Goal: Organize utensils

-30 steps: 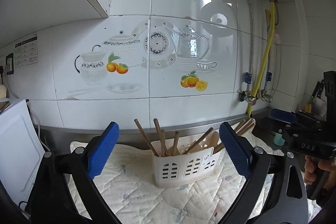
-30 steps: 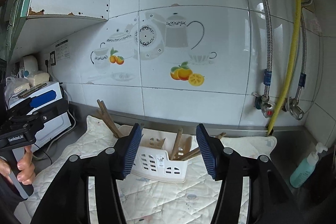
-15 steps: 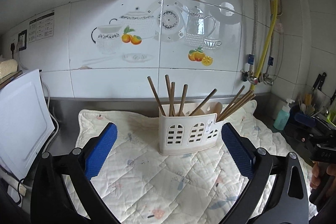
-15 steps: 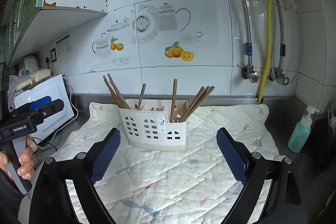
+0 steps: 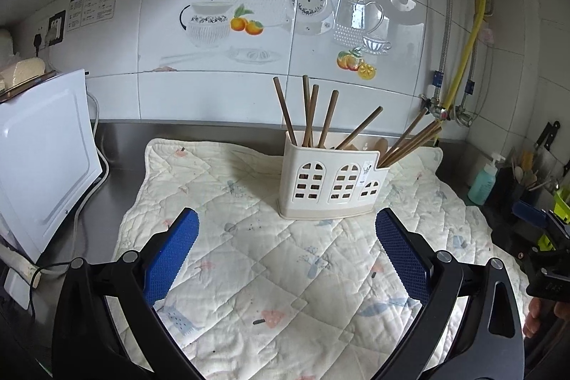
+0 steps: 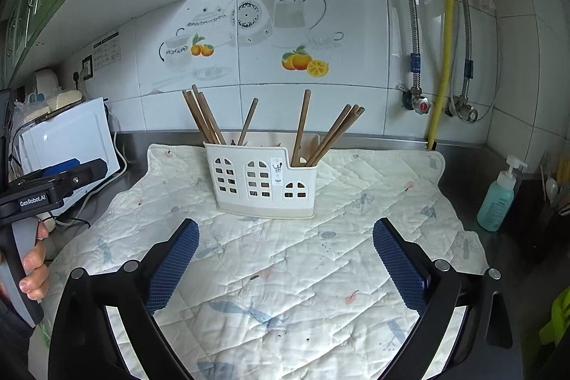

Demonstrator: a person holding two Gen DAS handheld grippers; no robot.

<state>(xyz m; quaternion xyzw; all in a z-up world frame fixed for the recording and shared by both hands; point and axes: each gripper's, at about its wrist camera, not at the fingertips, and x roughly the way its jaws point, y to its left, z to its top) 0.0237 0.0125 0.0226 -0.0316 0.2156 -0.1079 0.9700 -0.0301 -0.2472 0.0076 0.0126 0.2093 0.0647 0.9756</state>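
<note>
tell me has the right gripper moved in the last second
Yes. The right gripper has pulled back from the white utensil holder: its fingers flanked the holder a second ago and now sit nearer the camera over the quilted mat, opened wider.

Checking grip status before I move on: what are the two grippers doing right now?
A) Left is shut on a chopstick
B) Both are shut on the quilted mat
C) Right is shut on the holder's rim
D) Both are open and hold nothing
D: the left gripper and the right gripper both stand with jaws wide apart above the quilted mat, short of the white utensil holder, whose chopsticks nobody grips.
</note>
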